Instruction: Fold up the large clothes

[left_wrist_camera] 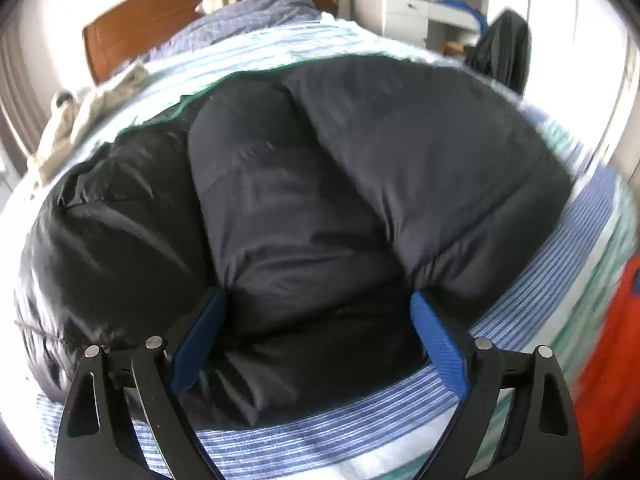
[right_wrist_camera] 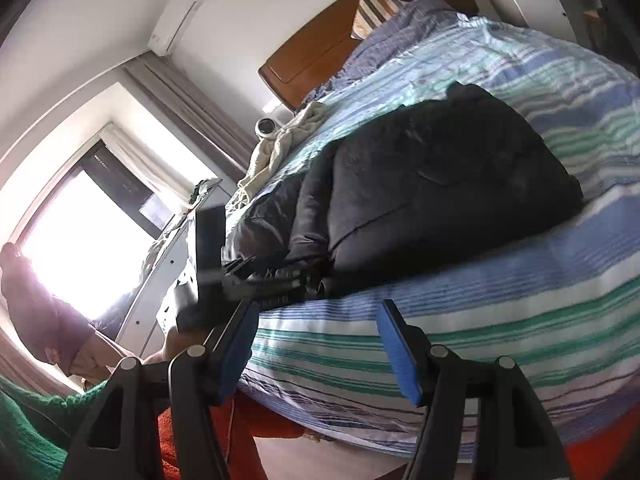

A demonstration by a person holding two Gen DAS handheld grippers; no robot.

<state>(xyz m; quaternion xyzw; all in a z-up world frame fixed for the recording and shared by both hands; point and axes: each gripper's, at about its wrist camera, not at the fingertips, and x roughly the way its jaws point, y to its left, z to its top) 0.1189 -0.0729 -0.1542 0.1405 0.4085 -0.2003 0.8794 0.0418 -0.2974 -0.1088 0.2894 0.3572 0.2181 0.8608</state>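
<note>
Black puffer jacket [left_wrist_camera: 320, 184] spread across the striped bedspread [left_wrist_camera: 360, 424], bulk heaped toward the near edge of the bed, one padded section folded over the middle. Left gripper [left_wrist_camera: 318, 320] low over the jacket's near hem, blue pads [left_wrist_camera: 438, 344] wide apart with a thick fold of black fabric bulging up between them and reaching both pads; cannot tell whether pinched or merely straddled. Right gripper [right_wrist_camera: 316, 344] off the near edge of the bed, blue fingers [right_wrist_camera: 400, 356] spread apart, nothing between them but bedspread further off, not touching the jacket. In the right wrist view, left gripper's dark body [right_wrist_camera: 224, 272] at the jacket's near-left end, by the left edge of the bed. Cream garment [right_wrist_camera: 280, 140] crumpled along the left edge of the bed, well apart from the jacket, toward the wooden headboard [right_wrist_camera: 340, 40]. Blue checked quilt [left_wrist_camera: 248, 16] bunched at the head end with a striped pillow [right_wrist_camera: 376, 10] behind it. Dark chair [left_wrist_camera: 504, 48] beyond the far right corner of the bed, white cabinet [left_wrist_camera: 400, 12] beside it. Bright window [right_wrist_camera: 84, 240] on the left side of the room, curtain alongside; person's green sleeve [right_wrist_camera: 36, 428] low at the left of the right wrist view. Orange-red rug [right_wrist_camera: 224, 432] below the near edge of the bed.
</note>
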